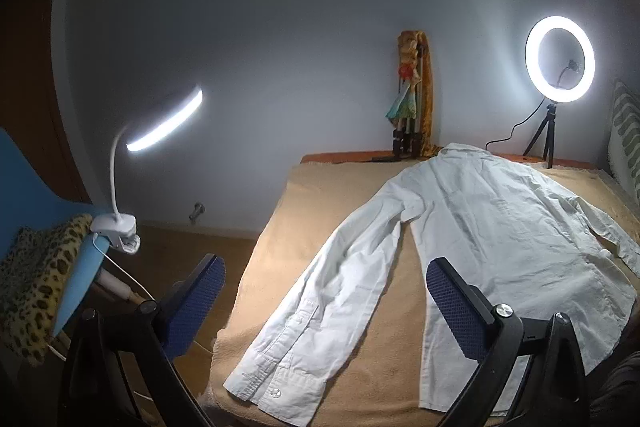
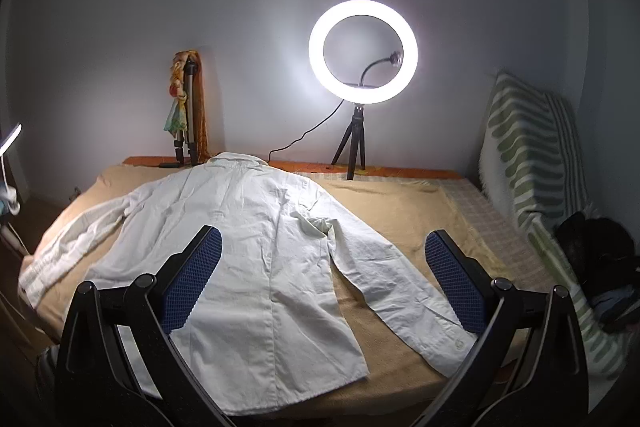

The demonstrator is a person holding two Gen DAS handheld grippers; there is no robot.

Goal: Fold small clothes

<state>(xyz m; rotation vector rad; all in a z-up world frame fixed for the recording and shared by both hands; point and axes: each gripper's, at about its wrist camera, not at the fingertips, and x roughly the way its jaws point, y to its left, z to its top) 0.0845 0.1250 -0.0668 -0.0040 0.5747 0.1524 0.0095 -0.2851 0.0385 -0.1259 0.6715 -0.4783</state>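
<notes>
Both grippers, the left gripper (image 1: 324,303) and the right gripper (image 2: 324,279), are hanging wide apart with nothing between their blue pads. Just past them, the white shirt (image 2: 256,247) is lying flat, back up, on the tan blanket (image 2: 400,211), sleeves spreading out. Grabbing only one thin layer could be pulling the shirt crooked and making wrinkles.

You had a white woven cotton-like shirt (image 2: 248,247), matt and creased, on a tan blanket (image 2: 404,211) of coarse, fuzzy cloth. Your left gripper (image 1: 324,295) and right gripper (image 2: 324,279) showed matt black plastic arms, blue dimpled rubbery pads (image 2: 454,283) and shiny metal screws (image 1: 503,311).
</notes>
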